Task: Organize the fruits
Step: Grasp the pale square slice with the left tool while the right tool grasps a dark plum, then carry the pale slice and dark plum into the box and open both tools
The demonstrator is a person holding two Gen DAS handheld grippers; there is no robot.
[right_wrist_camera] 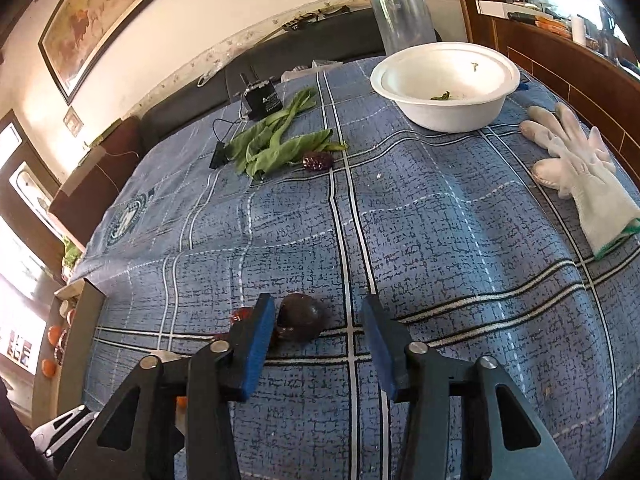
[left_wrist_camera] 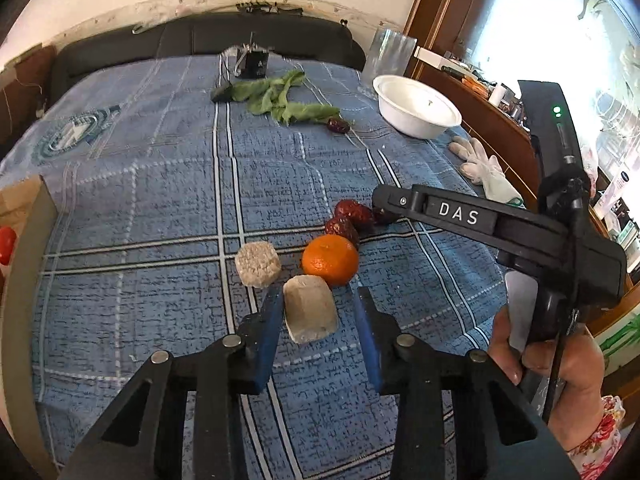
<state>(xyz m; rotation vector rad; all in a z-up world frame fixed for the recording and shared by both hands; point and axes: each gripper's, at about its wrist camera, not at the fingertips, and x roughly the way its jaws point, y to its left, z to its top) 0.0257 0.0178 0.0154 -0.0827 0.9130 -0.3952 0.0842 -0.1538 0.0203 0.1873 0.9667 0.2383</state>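
Low centre of the left wrist view, the left gripper (left_wrist_camera: pixel 318 300) stands spread around a pale grey block (left_wrist_camera: pixel 310 309), gripping nothing. Just above sit a mandarin orange (left_wrist_camera: pixel 330 260) and red dates (left_wrist_camera: pixel 348 220). The right gripper (right_wrist_camera: pixel 316 320) is likewise apart, a dark date (right_wrist_camera: pixel 301 316) between its fingers on the blue plaid cloth (right_wrist_camera: pixel 440 240); white bowl (right_wrist_camera: pixel 444 84) upper right

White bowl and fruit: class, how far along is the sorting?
Done: nothing; the white bowl holds only green scraps. In hand: nothing gripped; the open right tool brackets a dark jujube. Left: orange, two red jujubes, and another by the leaves.
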